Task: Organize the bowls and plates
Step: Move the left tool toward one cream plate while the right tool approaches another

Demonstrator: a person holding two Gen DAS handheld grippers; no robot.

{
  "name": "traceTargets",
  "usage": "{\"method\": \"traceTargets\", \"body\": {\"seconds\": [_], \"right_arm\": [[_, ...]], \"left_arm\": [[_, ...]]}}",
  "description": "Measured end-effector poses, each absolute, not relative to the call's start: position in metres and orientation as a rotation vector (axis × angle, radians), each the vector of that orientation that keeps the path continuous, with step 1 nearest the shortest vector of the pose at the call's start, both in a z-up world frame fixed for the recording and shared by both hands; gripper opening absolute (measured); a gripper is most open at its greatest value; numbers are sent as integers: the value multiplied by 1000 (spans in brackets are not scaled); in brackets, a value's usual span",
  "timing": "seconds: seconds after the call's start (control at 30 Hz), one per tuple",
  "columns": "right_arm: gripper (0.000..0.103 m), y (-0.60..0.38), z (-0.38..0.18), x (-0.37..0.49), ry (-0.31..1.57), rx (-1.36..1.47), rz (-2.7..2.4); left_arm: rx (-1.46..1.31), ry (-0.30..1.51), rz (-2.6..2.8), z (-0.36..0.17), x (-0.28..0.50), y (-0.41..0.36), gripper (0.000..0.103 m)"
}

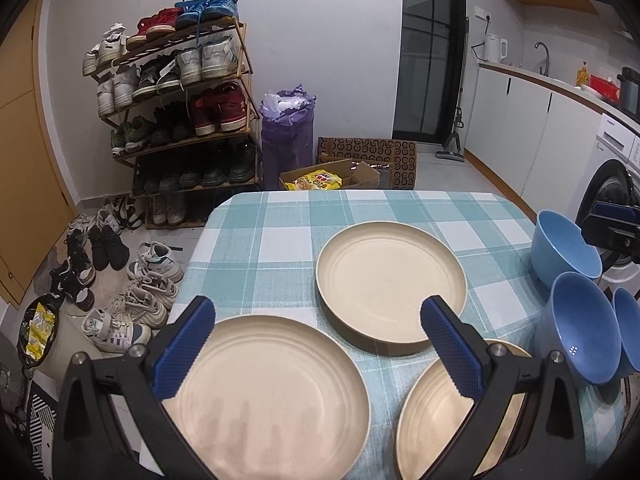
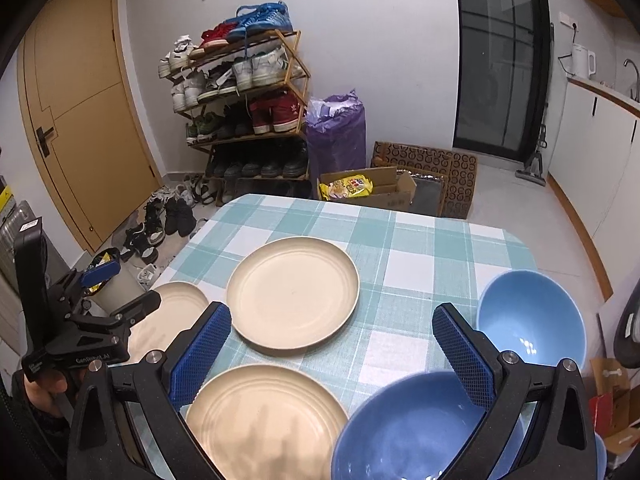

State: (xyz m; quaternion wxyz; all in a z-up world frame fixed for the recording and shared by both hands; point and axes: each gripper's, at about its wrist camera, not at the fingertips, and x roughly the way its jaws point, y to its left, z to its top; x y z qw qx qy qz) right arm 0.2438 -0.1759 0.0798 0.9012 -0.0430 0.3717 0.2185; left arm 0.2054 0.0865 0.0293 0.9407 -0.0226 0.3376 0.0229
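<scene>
Well, from my remote seat I start at the far left, where a mustard-yellow panelled door (image 2: 86, 112) stands shut in the pale grey wall. Beside it a slanted wooden shoe rack (image 1: 180, 120) is crammed with sneakers, blue and red pairs on top, and more loose shoes (image 1: 120, 280) lie scattered on the floor below. Next comes a tall bin lined with a purple plastic bag (image 1: 287, 136), then an open cardboard box holding a yellow snack packet (image 1: 332, 178), a dark glass door (image 1: 430, 52), and along the right wall white kitchen cabinets (image 1: 516, 132) with a white electric kettle (image 1: 495, 49) on the counter.

Closer to me is the table under a teal-and-white checked tablecloth (image 1: 280, 232). On its left sits a cream round plate (image 1: 272, 396), directly under my left gripper (image 1: 318, 344), whose blue-padded jaws are spread wide with nothing between them. A second cream plate (image 1: 390, 284) lies farther back toward the middle, and a third cream plate (image 1: 440, 420) rests near the front edge, just beside the first. Along the right edge stand three light-blue bowls: a far bowl (image 2: 532, 320), a near bowl (image 2: 412, 432) and a third, barely visible bowl (image 1: 628, 328) at the margin. My right gripper (image 2: 332, 352) hovers above the near bowl and the front plate, jaws likewise spread wide and holding nothing.
</scene>
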Motion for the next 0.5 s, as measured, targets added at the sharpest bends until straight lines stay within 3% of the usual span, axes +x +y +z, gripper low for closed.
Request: {"method": "traceTargets", "body": {"seconds": [0.5], "right_arm": [[103,-147,33,311,914,-73,430]], "left_arm": [[-41,757,35,1,257,87,103]]}}
